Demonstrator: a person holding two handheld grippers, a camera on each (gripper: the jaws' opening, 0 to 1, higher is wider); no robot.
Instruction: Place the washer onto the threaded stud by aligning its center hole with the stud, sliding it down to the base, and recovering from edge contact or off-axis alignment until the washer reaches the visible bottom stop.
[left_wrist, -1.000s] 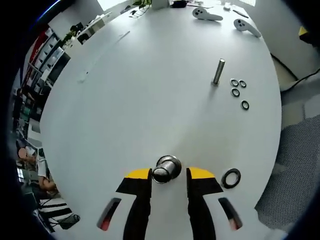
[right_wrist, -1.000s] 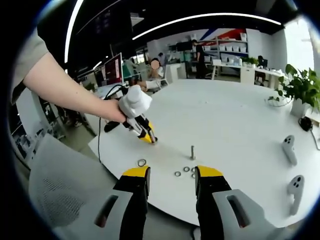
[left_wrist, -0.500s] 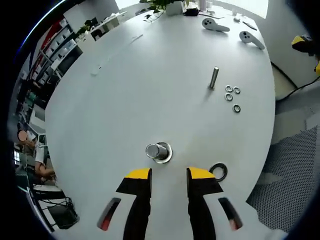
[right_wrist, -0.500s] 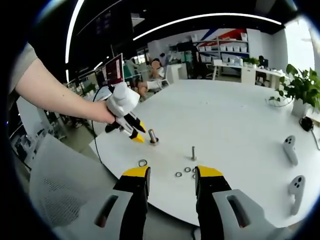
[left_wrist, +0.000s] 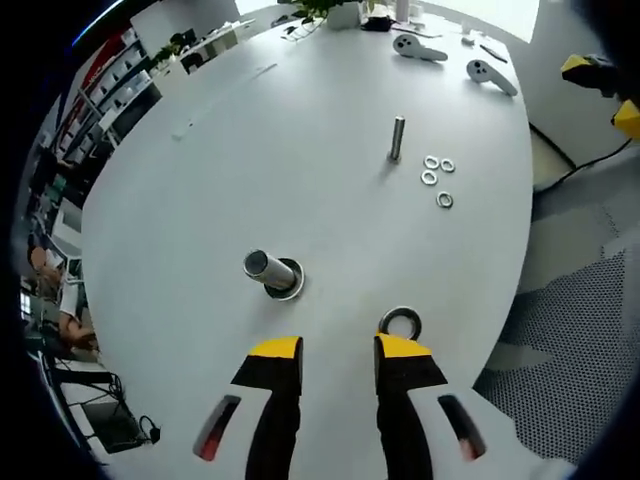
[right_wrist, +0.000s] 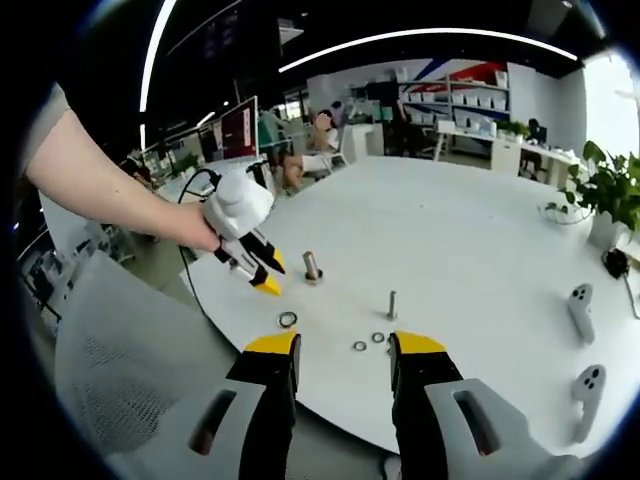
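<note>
A thick metal stud (left_wrist: 268, 270) stands on the white table (left_wrist: 250, 160) with a ring at its base. A large dark washer (left_wrist: 400, 322) lies flat just beyond my left gripper's (left_wrist: 338, 350) right jaw tip; the jaws are open with nothing between them. Farther off stand a thin threaded stud (left_wrist: 397, 138) and several small washers (left_wrist: 437, 176). In the right gripper view a hand holds the left gripper (right_wrist: 271, 275) beside the thick stud (right_wrist: 312, 266), above the large washer (right_wrist: 288, 320). My right gripper (right_wrist: 345, 345) is open off the table's edge, short of the thin stud (right_wrist: 392, 303).
Two white controllers (left_wrist: 418, 47) lie at the table's far side, seen again as controllers (right_wrist: 578, 305) on the right. A potted plant (right_wrist: 610, 190) stands behind them. A mesh chair (right_wrist: 120, 380) sits off the near edge. People sit at desks in the background.
My left gripper has drawn back from the thick stud, which now stands free, and has shifted toward the large washer. The right gripper has barely moved.
</note>
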